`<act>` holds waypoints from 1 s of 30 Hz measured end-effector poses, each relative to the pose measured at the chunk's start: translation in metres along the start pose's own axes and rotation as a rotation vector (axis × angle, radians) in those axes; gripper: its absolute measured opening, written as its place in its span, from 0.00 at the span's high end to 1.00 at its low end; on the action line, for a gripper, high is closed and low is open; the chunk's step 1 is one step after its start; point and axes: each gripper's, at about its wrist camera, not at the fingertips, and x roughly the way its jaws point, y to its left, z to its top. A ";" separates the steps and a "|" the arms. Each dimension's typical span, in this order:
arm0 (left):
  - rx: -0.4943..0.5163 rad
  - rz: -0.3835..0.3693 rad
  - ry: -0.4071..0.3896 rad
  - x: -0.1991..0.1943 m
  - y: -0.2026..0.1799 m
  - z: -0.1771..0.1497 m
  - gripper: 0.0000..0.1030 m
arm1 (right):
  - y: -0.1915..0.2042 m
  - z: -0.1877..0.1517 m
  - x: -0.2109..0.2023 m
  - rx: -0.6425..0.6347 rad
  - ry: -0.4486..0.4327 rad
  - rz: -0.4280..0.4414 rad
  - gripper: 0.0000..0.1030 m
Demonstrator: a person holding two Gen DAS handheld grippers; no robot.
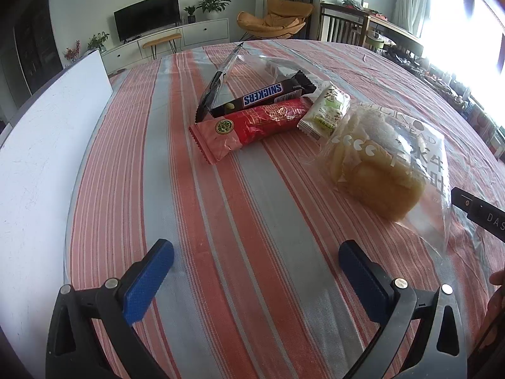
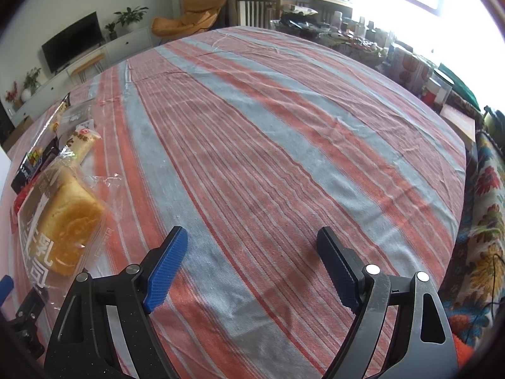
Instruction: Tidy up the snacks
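Note:
Several snacks lie on the striped tablecloth (image 1: 221,221). In the left wrist view a red wrapper (image 1: 249,128) rests in front of a Snickers bar (image 1: 265,96), with a small pale green-and-white packet (image 1: 328,110) to their right and a tall clear bag (image 1: 246,63) behind. A bagged bread loaf (image 1: 378,170) lies at the right. My left gripper (image 1: 255,252) hangs open over bare cloth, well short of the snacks. In the right wrist view the bread loaf (image 2: 68,224) sits at the left, beside my open right gripper (image 2: 252,241), which has nothing between its fingers.
A white board (image 1: 47,132) runs along the table's left edge. The right gripper's black body (image 1: 479,211) shows at the right of the left wrist view. Cluttered shelves and boxes (image 2: 410,69) stand beyond the table's far right edge. A floral cloth (image 2: 486,221) lies off the right side.

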 end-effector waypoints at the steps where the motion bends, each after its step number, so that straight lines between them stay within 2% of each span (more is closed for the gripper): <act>1: 0.000 0.000 0.000 0.000 0.000 0.000 0.00 | 0.000 0.000 0.000 0.000 0.000 0.000 0.16; 30: 0.000 0.000 0.000 0.000 0.000 0.000 0.00 | 0.000 0.001 0.000 -0.002 0.002 0.001 0.15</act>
